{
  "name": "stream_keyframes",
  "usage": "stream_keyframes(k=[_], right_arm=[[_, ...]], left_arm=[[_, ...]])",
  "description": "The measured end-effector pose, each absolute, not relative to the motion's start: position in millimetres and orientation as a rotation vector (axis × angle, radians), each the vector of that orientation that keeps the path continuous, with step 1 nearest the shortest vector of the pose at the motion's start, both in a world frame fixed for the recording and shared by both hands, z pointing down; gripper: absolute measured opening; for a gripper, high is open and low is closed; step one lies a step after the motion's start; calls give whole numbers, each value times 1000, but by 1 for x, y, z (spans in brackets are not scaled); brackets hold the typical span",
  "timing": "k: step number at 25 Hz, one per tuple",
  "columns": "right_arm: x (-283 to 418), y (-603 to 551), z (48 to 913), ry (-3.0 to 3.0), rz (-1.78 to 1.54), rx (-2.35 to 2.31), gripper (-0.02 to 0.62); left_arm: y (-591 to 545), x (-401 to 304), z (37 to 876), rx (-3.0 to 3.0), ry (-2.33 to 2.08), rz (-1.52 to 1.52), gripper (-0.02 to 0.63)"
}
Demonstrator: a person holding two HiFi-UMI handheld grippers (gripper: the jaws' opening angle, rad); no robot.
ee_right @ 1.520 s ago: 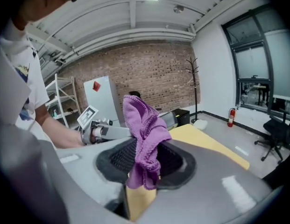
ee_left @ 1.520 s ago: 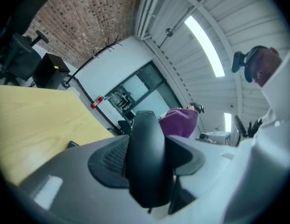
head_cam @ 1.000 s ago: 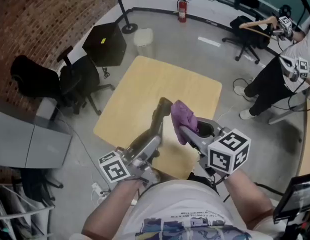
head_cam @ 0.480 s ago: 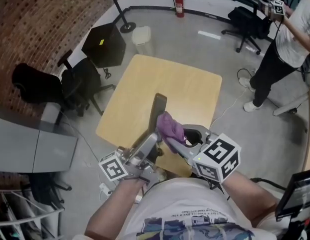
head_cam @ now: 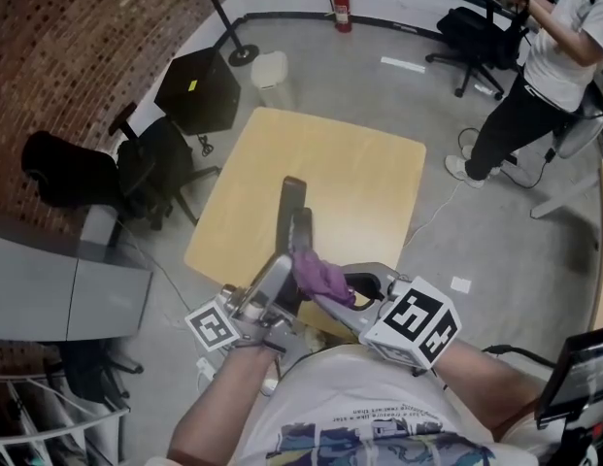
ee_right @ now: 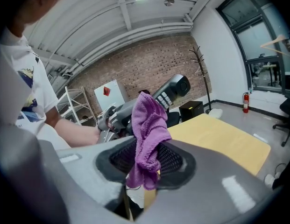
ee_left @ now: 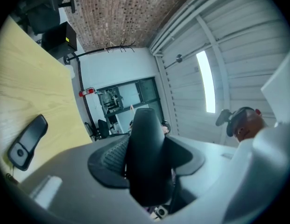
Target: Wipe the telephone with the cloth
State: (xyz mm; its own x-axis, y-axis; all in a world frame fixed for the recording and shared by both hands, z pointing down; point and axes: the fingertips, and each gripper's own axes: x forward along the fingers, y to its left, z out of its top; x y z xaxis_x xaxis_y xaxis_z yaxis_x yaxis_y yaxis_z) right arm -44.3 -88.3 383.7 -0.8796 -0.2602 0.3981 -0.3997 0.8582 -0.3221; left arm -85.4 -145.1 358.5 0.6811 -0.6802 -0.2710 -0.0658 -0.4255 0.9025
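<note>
My left gripper (head_cam: 287,263) is shut on the lower end of a dark telephone handset (head_cam: 292,212), which sticks out over the wooden table (head_cam: 359,168). In the left gripper view the handset (ee_left: 145,157) fills the gap between the jaws. My right gripper (head_cam: 325,294) is shut on a purple cloth (head_cam: 320,276) that lies against the handset just beyond the left jaws. In the right gripper view the cloth (ee_right: 148,129) hangs bunched from the jaws. Behind it the handset (ee_right: 170,91) shows its keypad, and the left gripper (ee_right: 112,120) grips it.
A small dark device (ee_left: 27,136) lies on the table. Black office chairs (head_cam: 136,163) and a black box (head_cam: 199,85) stand to the left. A white bin (head_cam: 272,66) and a fire extinguisher (head_cam: 340,8) are farther back. A person (head_cam: 553,56) stands at upper right.
My right gripper has brought the cloth left and down onto the handset by the left jaws. The handset has swung a little to the left.
</note>
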Motion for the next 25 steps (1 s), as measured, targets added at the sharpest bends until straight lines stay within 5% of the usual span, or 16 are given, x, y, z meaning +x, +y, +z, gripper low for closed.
stream_keyframes(k=[11, 25], right_arm=[[-4, -150, 373, -2717, 646, 729, 112], [-38, -144, 364, -2729, 606, 590, 112]], left_arm=[[-141, -80, 352, 1910, -554, -811, 250], [-145, -81, 344, 1852, -490, -911, 250]])
